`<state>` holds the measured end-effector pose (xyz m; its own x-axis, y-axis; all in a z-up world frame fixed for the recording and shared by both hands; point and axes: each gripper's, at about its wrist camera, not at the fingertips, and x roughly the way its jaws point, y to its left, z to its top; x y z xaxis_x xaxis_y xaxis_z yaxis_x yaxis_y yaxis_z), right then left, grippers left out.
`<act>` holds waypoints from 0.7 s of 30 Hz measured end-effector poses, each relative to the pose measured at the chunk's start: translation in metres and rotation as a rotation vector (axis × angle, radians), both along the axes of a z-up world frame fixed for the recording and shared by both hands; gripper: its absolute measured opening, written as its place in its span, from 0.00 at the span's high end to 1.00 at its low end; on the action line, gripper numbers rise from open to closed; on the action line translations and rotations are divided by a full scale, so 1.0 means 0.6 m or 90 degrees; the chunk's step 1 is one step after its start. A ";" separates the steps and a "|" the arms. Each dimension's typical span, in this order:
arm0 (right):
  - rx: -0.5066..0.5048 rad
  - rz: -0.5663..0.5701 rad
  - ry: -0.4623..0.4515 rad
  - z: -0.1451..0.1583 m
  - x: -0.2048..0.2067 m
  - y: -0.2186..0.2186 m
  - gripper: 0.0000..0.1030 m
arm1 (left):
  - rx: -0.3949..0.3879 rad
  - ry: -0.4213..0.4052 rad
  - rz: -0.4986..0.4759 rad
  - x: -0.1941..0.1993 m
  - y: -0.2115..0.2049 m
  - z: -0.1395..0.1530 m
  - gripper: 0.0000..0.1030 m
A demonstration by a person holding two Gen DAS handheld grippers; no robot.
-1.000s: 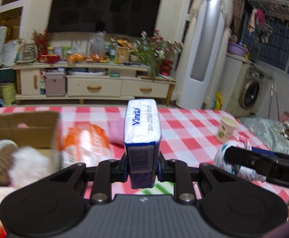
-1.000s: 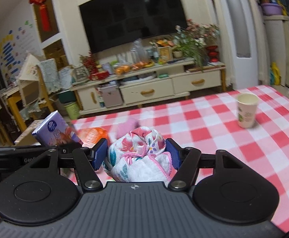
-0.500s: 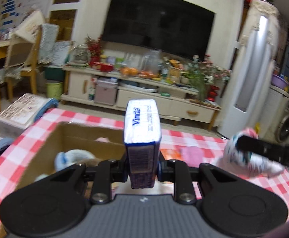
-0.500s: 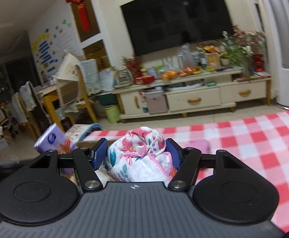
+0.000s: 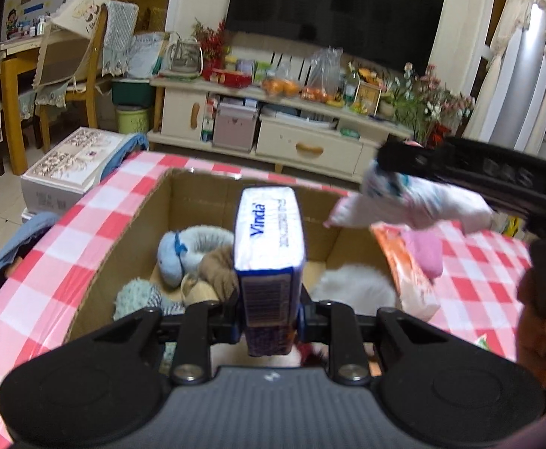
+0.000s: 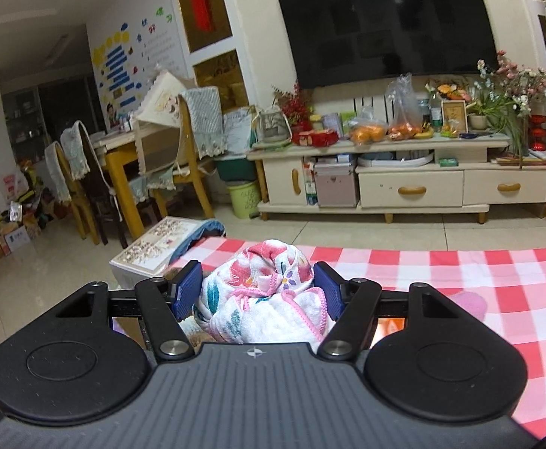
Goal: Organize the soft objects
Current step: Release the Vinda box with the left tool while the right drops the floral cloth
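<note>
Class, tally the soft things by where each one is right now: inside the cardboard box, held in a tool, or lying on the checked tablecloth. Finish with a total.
In the cardboard box: 4 plush toys (light blue, brown, grey-teal, white).
Held in tools: 2 (tissue pack, floral cloth bundle).
On the tablecloth: 2 (orange pack, pink item).
Total: 8

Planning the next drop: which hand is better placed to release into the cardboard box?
Left. Its gripper holds the tissue pack directly over the cardboard box; the right gripper's floral cloth bundle hangs near its far corner.
</note>
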<state>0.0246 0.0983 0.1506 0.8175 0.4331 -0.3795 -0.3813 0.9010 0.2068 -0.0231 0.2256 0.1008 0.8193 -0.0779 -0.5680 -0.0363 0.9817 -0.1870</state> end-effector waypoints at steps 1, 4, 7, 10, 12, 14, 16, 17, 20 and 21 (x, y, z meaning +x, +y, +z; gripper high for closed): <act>-0.003 0.001 0.003 -0.004 0.006 0.007 0.20 | 0.004 0.007 -0.001 0.002 -0.001 -0.003 0.77; -0.008 0.008 0.010 -0.017 0.011 0.014 0.19 | 0.010 0.029 -0.006 -0.001 0.001 -0.015 0.77; -0.009 0.002 0.011 -0.021 0.018 0.017 0.03 | 0.016 0.042 -0.011 0.000 0.001 -0.022 0.65; -0.008 -0.008 0.005 -0.017 0.009 0.010 0.04 | 0.020 0.049 -0.011 -0.002 0.002 -0.024 0.51; -0.005 -0.019 0.001 -0.015 0.000 -0.001 0.03 | 0.020 0.043 -0.003 -0.003 0.003 -0.021 0.39; -0.004 -0.041 -0.002 -0.014 -0.009 -0.012 0.03 | 0.022 0.034 0.002 -0.005 0.002 -0.017 0.34; 0.004 -0.060 -0.002 -0.014 -0.019 -0.027 0.03 | 0.020 0.028 0.011 -0.007 0.003 -0.014 0.28; 0.009 -0.070 -0.002 -0.015 -0.025 -0.036 0.02 | 0.021 0.024 0.014 -0.008 0.002 -0.013 0.23; 0.020 -0.098 -0.001 -0.016 -0.043 -0.058 0.02 | 0.027 0.016 0.016 -0.010 -0.003 -0.008 0.21; 0.021 -0.106 -0.003 -0.014 -0.048 -0.065 0.02 | 0.027 0.013 0.016 -0.011 -0.005 -0.007 0.21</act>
